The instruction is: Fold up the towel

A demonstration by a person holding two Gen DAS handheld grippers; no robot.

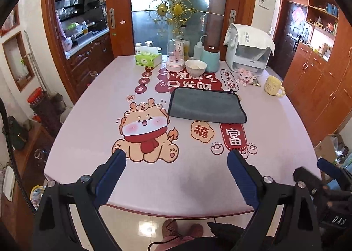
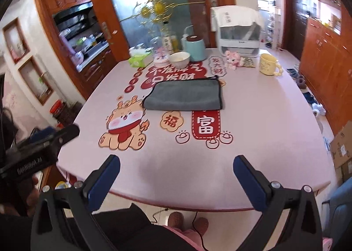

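Note:
A grey towel (image 1: pixel 206 104) lies flat and folded into a rectangle on the pink printed table (image 1: pixel 275 141), past its middle. It also shows in the right wrist view (image 2: pixel 184 96). My left gripper (image 1: pixel 176 156) is open and empty above the table's near edge, well short of the towel. My right gripper (image 2: pixel 176 162) is open and empty, also over the near edge. The right gripper shows at the right edge of the left wrist view (image 1: pixel 325 171). The left gripper shows at the left edge of the right wrist view (image 2: pixel 52 134).
Along the table's far side stand a green tissue box (image 1: pixel 148 58), a glass dome (image 1: pixel 175 57), a white bowl (image 1: pixel 195 67), a teal canister (image 1: pixel 210 56), a white appliance (image 1: pixel 248 51), a pink plush toy (image 1: pixel 245 76) and a yellow mug (image 1: pixel 272 86). Wooden cabinets flank the room.

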